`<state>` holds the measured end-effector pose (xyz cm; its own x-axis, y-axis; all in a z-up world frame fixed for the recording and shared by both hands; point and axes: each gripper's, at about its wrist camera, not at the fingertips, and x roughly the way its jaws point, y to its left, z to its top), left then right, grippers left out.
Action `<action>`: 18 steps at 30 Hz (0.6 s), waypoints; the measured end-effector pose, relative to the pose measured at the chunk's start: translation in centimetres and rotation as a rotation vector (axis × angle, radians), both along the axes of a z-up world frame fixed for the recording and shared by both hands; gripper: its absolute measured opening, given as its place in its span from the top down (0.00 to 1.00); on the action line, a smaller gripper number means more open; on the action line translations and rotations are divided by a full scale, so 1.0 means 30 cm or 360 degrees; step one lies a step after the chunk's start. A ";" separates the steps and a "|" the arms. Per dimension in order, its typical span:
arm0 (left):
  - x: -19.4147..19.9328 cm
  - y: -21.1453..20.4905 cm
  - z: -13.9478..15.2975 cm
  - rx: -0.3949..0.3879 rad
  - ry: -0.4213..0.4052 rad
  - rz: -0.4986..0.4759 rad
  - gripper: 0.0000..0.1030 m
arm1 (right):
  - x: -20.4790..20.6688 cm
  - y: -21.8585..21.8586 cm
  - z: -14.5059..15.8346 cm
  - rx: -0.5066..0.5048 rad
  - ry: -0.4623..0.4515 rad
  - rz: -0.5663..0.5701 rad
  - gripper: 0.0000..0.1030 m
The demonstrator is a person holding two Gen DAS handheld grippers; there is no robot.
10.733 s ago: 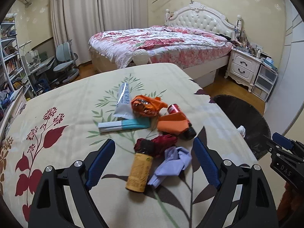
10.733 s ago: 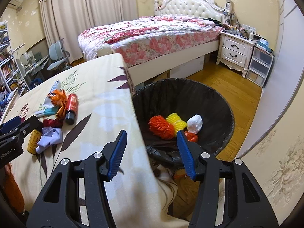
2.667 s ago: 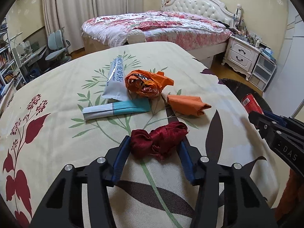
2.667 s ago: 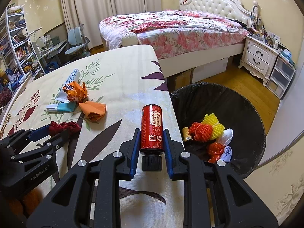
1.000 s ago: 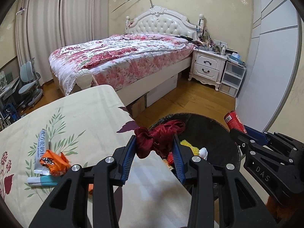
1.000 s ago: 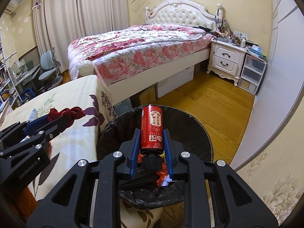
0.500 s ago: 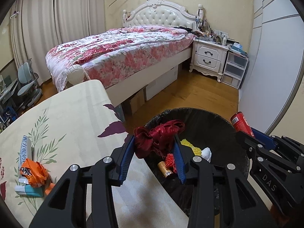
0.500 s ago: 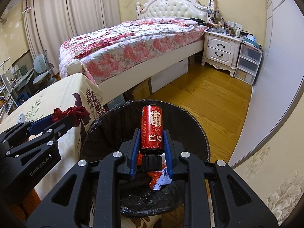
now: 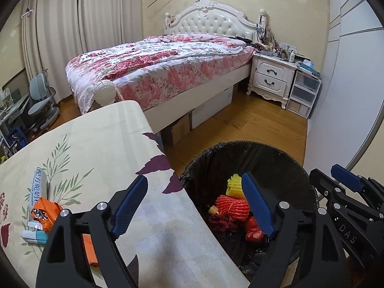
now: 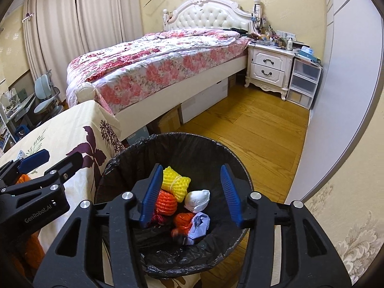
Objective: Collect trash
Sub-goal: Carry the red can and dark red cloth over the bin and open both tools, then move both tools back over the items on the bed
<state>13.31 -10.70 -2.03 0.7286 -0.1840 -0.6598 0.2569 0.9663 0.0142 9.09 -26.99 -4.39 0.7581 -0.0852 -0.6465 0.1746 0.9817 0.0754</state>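
Bed fills the back of the room, floral quilt, white tufted headboard; nightstand and clear drawer unit sit to its right on the wood floor

Table under a cream leaf-print cloth sits low left in your left view; its near corner runs right up to the bin

Bin, black liner, stands on the floor just beside the table edge. Both your grippers hang over it

Left gripper: jaws spread wide, nothing between them. One finger is over the cloth edge, the other over the bin mouth. In your right view it shows at far left, beside the bin rim

Right gripper: jaws spread wide too, empty, centred over the bin opening. In your left view it shows at the right edge

Trash in the bin, piled at the bottom:
- yellow net on top toward the back
- orange net touching it, just below
- white wad to the right of the yellow net
- lilac wad at the front
- dark red cloth beside the orange net, partly hidden
- a red-orange lump by the lilac wad; you cannot tell what it is

Trash left on the table, far left of your left view:
- white tube lying flat
- orange wrapper overlapping its lower end
- teal-and-white tube just below
- orange cloth, mostly hidden behind your left gripper's frame
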 end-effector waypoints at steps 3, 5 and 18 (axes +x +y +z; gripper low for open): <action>-0.013 0.013 0.012 0.0007 -0.0017 0.0009 0.20 | -0.008 0.000 0.006 -0.0006 -0.0003 -0.0003 0.47; -0.024 0.028 0.020 0.0009 -0.0024 0.0013 0.19 | -0.018 0.006 0.012 -0.0015 -0.0014 0.0001 0.43; -0.165 0.237 0.055 -0.0004 -0.0017 0.0131 0.18 | -0.071 0.144 0.028 -0.0001 0.0014 0.0147 0.42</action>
<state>8.37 -3.59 -0.38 0.7485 -0.1247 -0.6513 0.1763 0.9842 0.0141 6.96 -22.66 -3.55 0.7572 -0.0154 -0.6530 0.0838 0.9938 0.0736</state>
